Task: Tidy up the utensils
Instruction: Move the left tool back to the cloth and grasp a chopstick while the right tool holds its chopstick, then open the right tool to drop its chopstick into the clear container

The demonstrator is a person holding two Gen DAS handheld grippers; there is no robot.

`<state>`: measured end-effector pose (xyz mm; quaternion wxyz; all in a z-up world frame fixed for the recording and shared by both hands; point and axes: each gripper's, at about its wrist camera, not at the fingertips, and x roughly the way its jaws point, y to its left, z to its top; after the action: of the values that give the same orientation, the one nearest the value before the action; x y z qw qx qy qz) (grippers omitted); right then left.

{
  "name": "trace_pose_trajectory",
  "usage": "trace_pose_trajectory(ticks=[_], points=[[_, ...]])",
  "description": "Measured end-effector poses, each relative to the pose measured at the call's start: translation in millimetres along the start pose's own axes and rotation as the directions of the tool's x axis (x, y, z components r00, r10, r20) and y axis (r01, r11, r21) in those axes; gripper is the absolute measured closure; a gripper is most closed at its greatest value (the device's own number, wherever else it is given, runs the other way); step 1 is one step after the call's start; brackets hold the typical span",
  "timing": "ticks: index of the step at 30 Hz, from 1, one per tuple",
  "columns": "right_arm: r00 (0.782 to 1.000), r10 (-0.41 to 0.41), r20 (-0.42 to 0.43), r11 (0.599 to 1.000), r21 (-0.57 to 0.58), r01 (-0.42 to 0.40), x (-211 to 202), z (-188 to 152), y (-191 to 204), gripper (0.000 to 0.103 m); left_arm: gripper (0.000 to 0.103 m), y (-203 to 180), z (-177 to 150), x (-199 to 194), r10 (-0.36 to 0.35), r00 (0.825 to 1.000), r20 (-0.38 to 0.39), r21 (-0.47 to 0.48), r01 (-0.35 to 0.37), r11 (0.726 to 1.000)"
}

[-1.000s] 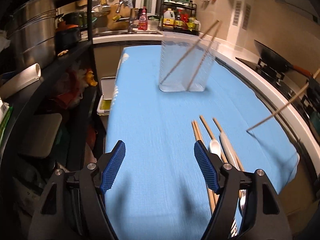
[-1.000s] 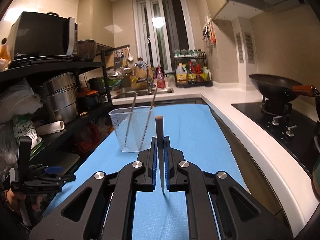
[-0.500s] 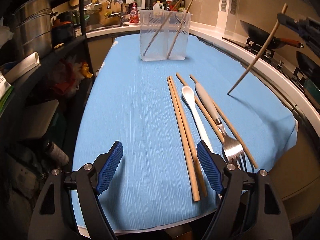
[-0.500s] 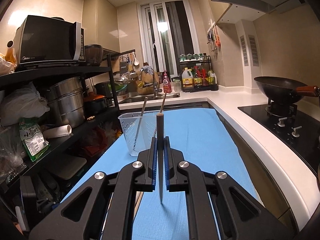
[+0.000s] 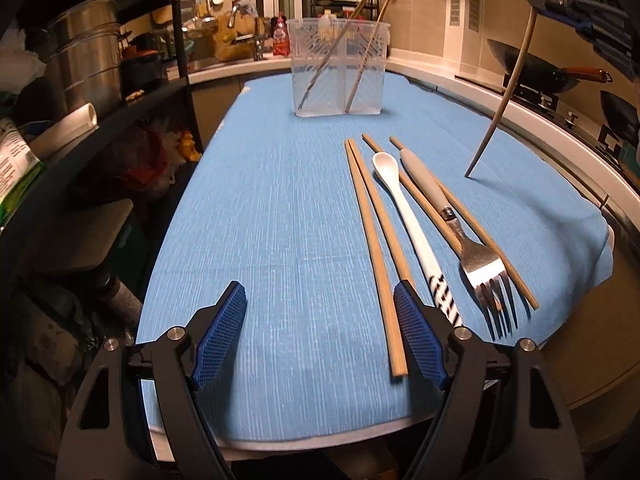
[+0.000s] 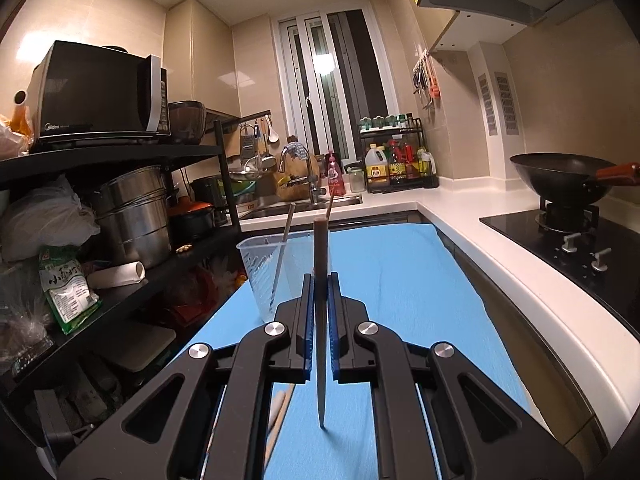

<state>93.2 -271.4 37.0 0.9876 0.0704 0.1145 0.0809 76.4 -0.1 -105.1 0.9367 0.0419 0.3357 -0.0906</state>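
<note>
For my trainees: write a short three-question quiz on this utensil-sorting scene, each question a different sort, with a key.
1. True or false: the right gripper holds a chopstick.
2. How many chopsticks already stand in the clear container?
3. Which lies between the chopsticks on the blue cloth: A fork and white spoon; B knife and ladle?

Key: 1 true; 2 two; 3 A.

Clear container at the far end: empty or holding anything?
Not empty: two chopsticks lean inside the clear container.
</note>
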Motion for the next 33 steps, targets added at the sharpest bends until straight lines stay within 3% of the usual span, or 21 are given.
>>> trace_pose_trajectory(ticks=[2,4,6,7,11,16,23,27,33], points=[[1.0,-0.015,-0.003,1.0,-0.017,0.015,-17,-12,-2,0.095,0.042,-5,-7,-7,-0.022,0.999,0.039,0.015,0.022,1.0],[0.999,-0.028,-0.02,0.999,-0.02,0.028,-30,-23,-6,0.095,0.061,-11,-10,-11,-0.064,0.996,0.056,0.046,0.062,0.997],[0.998,-0.035,-0.046,0.999,-0.016,0.034,-39,-30,-10,0.094,0.091,-20,-12,-13,-0.089,0.994,0.064,0.09,0.083,0.992],[0.998,-0.041,-0.053,0.999,-0.015,0.041,-42,-31,-11,0.094,0.095,-25,-13,-13,-0.096,0.993,0.065,0.112,0.088,0.99],[0.996,-0.048,-0.071,0.999,0.004,0.049,-47,-34,-16,0.094,0.096,-26,-14,-17,-0.107,0.992,0.064,0.112,0.099,0.989],[0.997,-0.033,-0.066,0.999,-0.003,0.033,-48,-33,-13,0.094,0.096,-22,-4,-38,-0.09,0.987,0.133,0.121,0.074,0.99],[0.999,-0.018,-0.045,0.999,-0.028,0.017,-47,-32,-6,0.097,0.097,-24,27,-68,-0.104,0.964,0.245,0.139,0.071,0.988],[0.999,-0.027,-0.035,0.997,-0.072,0.025,-39,-35,-4,0.1,0.098,-26,39,-65,-0.102,0.958,0.269,0.156,0.061,0.986],[0.982,-0.05,-0.184,0.998,0.038,0.058,3,-70,-40,0.1,0.098,-24,40,-30,-0.072,0.976,0.203,0.141,0.044,0.989]])
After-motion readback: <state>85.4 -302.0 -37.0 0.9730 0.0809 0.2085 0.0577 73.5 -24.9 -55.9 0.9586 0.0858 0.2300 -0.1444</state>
